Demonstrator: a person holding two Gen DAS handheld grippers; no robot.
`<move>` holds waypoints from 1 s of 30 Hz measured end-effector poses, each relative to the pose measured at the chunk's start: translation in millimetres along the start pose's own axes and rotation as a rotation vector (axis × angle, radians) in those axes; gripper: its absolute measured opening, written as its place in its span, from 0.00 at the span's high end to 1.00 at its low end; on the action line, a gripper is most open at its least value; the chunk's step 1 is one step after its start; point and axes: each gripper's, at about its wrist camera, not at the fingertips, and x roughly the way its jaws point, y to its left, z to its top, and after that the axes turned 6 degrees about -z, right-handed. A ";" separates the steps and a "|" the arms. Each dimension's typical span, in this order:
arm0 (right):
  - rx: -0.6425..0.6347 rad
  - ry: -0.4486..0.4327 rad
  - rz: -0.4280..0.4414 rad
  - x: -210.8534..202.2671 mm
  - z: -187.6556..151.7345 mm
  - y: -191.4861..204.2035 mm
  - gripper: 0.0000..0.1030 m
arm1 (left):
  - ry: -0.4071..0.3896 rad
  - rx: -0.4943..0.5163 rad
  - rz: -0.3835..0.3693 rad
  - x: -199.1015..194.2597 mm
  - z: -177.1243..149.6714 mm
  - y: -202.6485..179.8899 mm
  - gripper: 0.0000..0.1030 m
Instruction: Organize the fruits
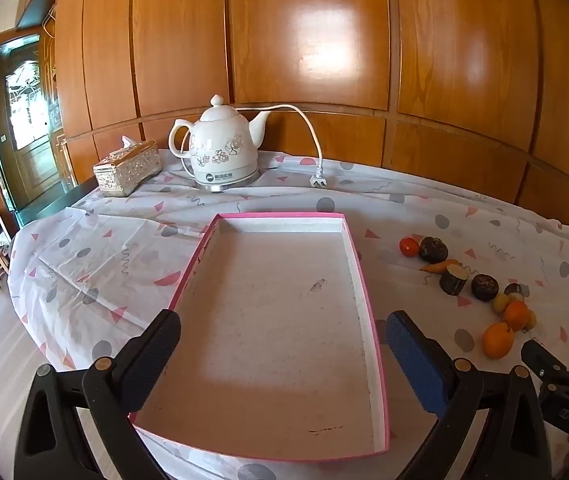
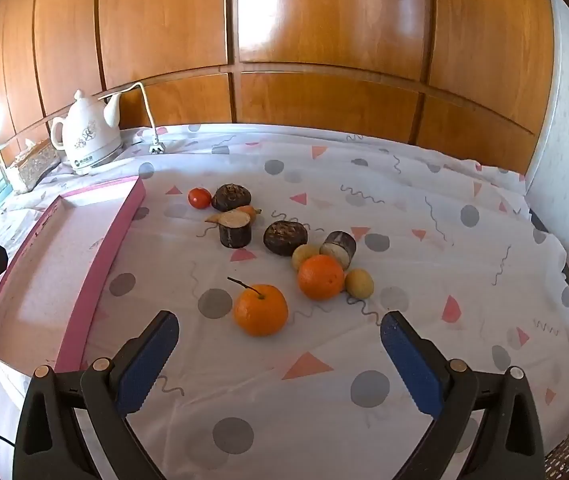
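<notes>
An empty pink-rimmed tray [image 1: 360, 268] lies on the patterned tablecloth; my left gripper [image 1: 280, 356] is open above its near end. The tray's rim also shows at the left of the right wrist view [image 2: 120, 232]. My right gripper [image 2: 280, 356] is open and empty, just short of a stemmed orange [image 2: 260, 310]. Beyond lie a second orange [image 2: 320, 277], two small yellow fruits [image 2: 359, 282], a red tomato [image 2: 199, 197], dark round fruits [image 2: 231, 197], cut dark cylinders [image 2: 235, 229] and a small carrot [image 2: 250, 210]. The same pile shows in the left wrist view [image 1: 484, 288], right of the tray.
A white ceramic kettle [image 1: 224, 148] with a cord and plug [image 1: 318, 180] stands at the back by the wood-panelled wall. A silver tissue box [image 1: 128, 168] sits left of it. The table edge drops off on the left [image 1: 24, 264]. A white wall [image 2: 564, 120] bounds the right.
</notes>
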 end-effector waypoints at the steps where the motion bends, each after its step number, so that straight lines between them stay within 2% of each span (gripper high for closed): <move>1: 0.002 0.006 -0.001 0.9 -0.5 -0.5 0.00 | 0.003 -0.002 -0.001 0.1 0.4 0.2 0.00; 3: 0.010 0.015 -0.003 2.9 -1.4 -2.2 0.00 | 0.003 -0.003 -0.001 -0.6 1.3 0.6 0.00; 4: -0.020 -0.022 -0.021 -3.0 -0.4 5.8 0.00 | 0.003 -0.005 0.001 -2.2 -0.5 5.6 0.00; 30: -0.063 -0.087 0.026 -23.3 5.5 18.0 0.00 | -0.022 0.004 0.020 -11.9 -0.9 8.9 0.00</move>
